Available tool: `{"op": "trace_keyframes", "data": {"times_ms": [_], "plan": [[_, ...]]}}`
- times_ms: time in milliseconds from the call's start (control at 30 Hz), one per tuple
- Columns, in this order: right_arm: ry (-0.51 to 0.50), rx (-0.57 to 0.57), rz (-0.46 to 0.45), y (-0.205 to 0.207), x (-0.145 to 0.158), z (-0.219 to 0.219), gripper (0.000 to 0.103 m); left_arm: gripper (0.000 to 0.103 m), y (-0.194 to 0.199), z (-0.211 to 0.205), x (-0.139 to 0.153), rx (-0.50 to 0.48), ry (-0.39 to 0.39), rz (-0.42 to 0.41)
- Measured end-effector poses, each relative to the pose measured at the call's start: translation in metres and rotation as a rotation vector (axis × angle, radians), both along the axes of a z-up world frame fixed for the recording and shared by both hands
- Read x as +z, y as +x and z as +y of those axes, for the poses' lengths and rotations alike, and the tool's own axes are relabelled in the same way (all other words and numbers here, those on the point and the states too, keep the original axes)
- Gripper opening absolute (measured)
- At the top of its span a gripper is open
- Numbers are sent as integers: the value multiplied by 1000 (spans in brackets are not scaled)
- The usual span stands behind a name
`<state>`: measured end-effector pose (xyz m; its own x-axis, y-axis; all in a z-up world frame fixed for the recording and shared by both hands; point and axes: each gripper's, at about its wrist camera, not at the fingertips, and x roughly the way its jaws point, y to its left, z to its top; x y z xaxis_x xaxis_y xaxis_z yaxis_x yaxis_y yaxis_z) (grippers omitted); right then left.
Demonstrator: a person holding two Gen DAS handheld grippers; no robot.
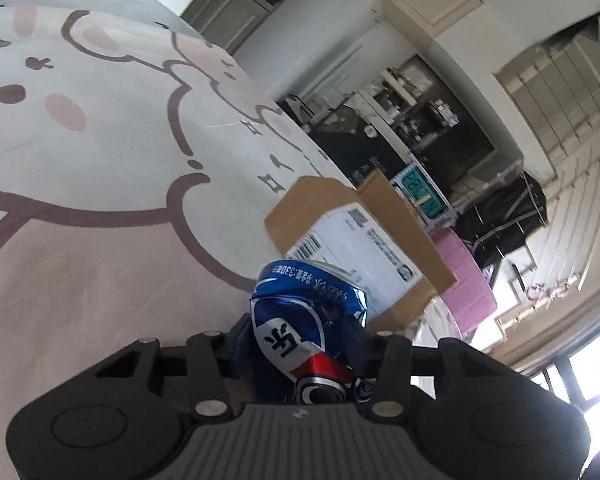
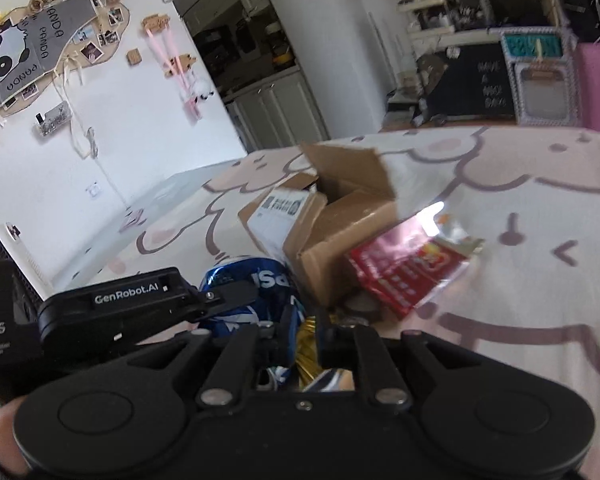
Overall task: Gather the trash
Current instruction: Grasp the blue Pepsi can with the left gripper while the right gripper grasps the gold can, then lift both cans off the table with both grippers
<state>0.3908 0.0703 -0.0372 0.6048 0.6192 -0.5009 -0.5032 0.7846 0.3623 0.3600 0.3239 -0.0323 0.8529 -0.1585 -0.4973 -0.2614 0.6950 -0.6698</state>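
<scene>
Crushed blue soda can point(image 1: 308, 332) sits right at the lens in the left wrist view, clamped between the jaws of the left gripper point(image 1: 304, 356). Pads press on its dented sides, so that hold reads as secure.

Left to right on the bed: cartoon-print bedsheet point(image 1: 100, 168), then the open cardboard box point(image 1: 356, 240) just past the can, then a pink cushion or stool point(image 1: 468, 276) off the bed edge.

Right wrist view, same order: left gripper body at far left with the can point(image 2: 236, 280) in it, the box point(image 2: 324, 224) in the middle, a red snack wrapper point(image 2: 404, 272) touching the box's right side. Right gripper point(image 2: 306, 344) has its jaws nearly together on something thin: gold foil and a blue-white scrap show between them. Looks like a wrapper, can't say exactly what.

Handling, my read:
- Can: light, empty, thin aluminium, already buckled. Creases give the pads bite; smooth printed skin is slippery. Grip across the crushed mid-body, not the rim. Sharp folds possible.
- Red wrapper: near weightless, floppy, glossy film. Pinch a free edge or corner on the right, away from the box wall.
- Box: stiff, open-topped, likely the drop target.
</scene>
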Motion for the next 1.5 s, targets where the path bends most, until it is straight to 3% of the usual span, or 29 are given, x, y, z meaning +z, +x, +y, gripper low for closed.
{"op": "trace_keyframes", "data": {"times_ms": [233, 267, 367, 567, 667, 933, 1200, 1500], "plan": [[-71, -93, -67, -27, 2, -11, 58, 36, -27, -1, 5, -15, 17, -12], [-87, -95, -67, -28, 0, -9, 59, 33, -33, 1, 7, -15, 21, -9], [-115, -103, -56, -26, -5, -5, 59, 32, -46, 5, 10, -10, 29, 2], [-77, -81, 3, -7, -17, 8, 58, 31, -57, 10, 9, -15, 24, -13], [-53, -78, 34, 0, -21, 13, 44, 32, -53, 7, 6, -29, 15, -27], [-61, -45, -4, -2, -24, 10, 39, 50, -37, -3, -4, -63, 1, -33], [-95, -26, -29, -9, -19, 3, 38, 35, -45, -8, 7, -63, 39, -60], [-97, -21, -65, -31, -2, -17, 38, 33, -68, -25, 25, -49, 71, -82]]}}
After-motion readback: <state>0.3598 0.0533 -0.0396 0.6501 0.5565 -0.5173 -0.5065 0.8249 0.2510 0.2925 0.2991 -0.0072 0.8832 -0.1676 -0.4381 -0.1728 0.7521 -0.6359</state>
